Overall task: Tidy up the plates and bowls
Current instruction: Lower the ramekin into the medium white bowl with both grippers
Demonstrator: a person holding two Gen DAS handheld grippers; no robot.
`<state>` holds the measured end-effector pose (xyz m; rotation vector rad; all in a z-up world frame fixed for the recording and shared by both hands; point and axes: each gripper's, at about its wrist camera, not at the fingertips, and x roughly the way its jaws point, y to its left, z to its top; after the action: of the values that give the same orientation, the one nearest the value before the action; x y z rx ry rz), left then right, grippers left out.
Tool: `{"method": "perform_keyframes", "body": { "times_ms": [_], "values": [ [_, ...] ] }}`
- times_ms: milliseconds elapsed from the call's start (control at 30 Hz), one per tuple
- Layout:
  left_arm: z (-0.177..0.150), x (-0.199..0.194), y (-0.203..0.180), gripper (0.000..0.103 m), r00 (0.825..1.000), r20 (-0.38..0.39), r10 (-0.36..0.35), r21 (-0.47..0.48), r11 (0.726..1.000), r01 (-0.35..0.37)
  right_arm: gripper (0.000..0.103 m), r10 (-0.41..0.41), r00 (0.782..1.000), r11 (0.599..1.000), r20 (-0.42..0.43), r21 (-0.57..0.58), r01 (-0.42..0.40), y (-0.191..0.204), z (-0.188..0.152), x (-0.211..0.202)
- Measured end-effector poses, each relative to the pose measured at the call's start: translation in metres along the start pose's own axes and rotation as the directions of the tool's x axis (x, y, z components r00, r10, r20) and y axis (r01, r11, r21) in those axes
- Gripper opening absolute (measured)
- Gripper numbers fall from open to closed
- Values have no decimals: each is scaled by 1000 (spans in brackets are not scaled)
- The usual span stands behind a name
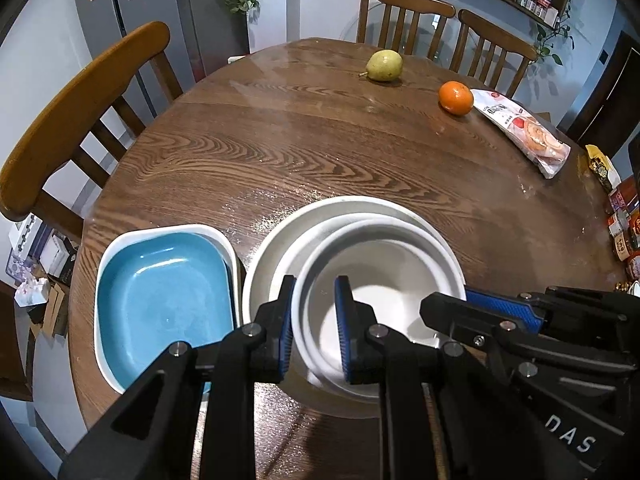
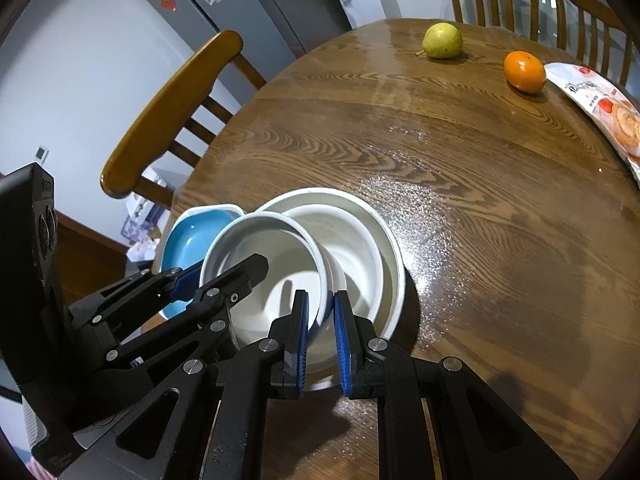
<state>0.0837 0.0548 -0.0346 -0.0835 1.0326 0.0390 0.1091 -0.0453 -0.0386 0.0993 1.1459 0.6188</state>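
Observation:
A small white bowl (image 1: pixel 380 280) (image 2: pixel 276 240) is held at both sides of its rim, just over a stack of larger white bowls (image 1: pixel 348 200) (image 2: pixel 320 192) on the wooden table. My left gripper (image 1: pixel 315 284) (image 2: pixel 230 268) is shut on its left rim, one blue pad inside and one outside. My right gripper (image 2: pixel 320 296) (image 1: pixel 448 302) is shut on the right rim in the same way. The held bowl sits off-centre towards the left of the stack; whether it touches the stack I cannot tell. Left of the stack lies a blue rectangular dish (image 1: pixel 160 292) (image 2: pixel 196 232) inside a white one.
Further back on the round table (image 1: pixel 320 140) lie a pear (image 1: pixel 384 65), an orange (image 1: pixel 456 98) and a snack packet (image 1: pixel 520 128). Jars and packets (image 1: pixel 622 220) crowd the right edge. Wooden chairs (image 1: pixel 80 112) stand around the table, and a fridge stands behind.

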Motion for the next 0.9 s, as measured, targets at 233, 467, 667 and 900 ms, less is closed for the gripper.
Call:
{"method": "perform_keyframes", "body": {
  "times_ms": [233,467,667,900],
  "values": [
    [-1,3,1,15,1000,-13,-7,-4,1000,7,16,-12,1000,1000,-14,-1,12,-1,0,3],
    [-2,5,1,15,1000,-22,-9,-10,1000,9,16,-16,1000,1000,-26,0,16,-2,0,5],
    [-3,7,0,15,999,-30,-14,-7,1000,14,16,-22,999,1000,-33,2,22,-3,-1,6],
    [-4,10,-2,15,999,-42,-19,-7,1000,18,16,-28,999,1000,-41,6,28,-4,-2,6]
  ]
}}
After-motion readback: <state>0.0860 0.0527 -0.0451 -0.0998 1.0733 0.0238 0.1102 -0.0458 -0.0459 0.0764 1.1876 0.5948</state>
